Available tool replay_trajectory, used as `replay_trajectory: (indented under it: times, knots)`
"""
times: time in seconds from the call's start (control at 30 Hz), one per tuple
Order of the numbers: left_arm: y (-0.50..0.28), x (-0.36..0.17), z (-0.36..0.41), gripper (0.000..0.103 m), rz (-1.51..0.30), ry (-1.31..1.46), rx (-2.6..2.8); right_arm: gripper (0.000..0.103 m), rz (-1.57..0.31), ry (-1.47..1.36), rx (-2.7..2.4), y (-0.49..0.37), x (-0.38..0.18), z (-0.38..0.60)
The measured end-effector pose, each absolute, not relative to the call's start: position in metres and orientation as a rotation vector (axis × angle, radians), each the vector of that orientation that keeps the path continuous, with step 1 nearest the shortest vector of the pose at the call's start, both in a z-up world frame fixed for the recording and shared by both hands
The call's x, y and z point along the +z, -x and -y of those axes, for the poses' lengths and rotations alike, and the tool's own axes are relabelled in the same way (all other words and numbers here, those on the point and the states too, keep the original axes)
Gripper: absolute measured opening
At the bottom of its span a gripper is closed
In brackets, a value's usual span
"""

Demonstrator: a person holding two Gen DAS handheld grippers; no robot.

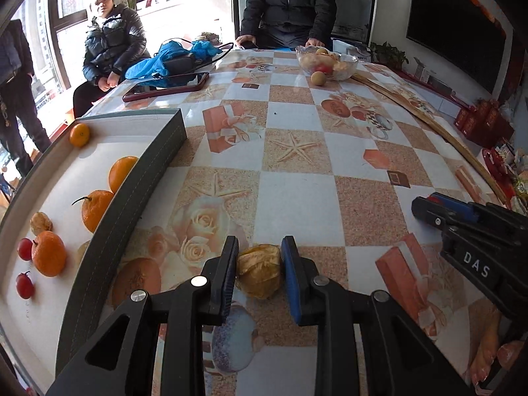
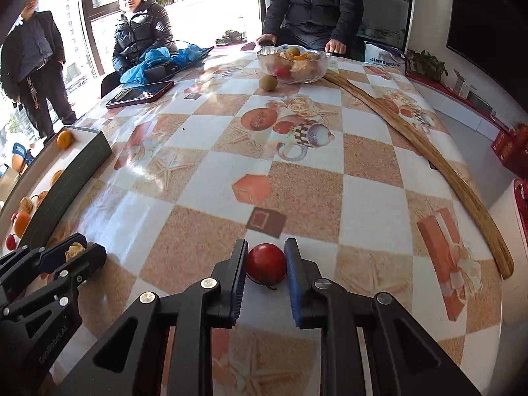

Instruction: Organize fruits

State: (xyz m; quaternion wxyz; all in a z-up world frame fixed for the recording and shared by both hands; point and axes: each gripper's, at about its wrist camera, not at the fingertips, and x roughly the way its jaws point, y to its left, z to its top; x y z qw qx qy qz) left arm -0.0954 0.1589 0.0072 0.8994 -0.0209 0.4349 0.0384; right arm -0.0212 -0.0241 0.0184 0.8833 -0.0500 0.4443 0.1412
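On the patterned worktop, your left hand-held gripper pinches a papery husked fruit; your right hand-held gripper pinches a red fruit. Squeeze harder and the husk may crush; the smooth red one could slip before reaching the tray.

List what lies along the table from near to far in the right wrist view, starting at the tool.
Right tool gripping a red fruit → small green-brown fruit on the table → glass bowl of fruit → person's hand at the far edge.
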Motion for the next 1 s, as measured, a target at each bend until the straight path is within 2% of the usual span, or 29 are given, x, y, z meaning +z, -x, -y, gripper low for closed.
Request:
replay_trajectory:
  times: [0.23,1.0]
  knots:
    - [0.112,0.006,-0.143,0.029,-0.852,-0.015,0.077,0.024,-0.884,0.017,0.19,0.073,0.02,0.078]
    - [0.112,0.005,-0.141,0.029,-0.844,-0.025,0.078,0.024,-0.883,0.015,0.151,0.071,0.018,0.079]
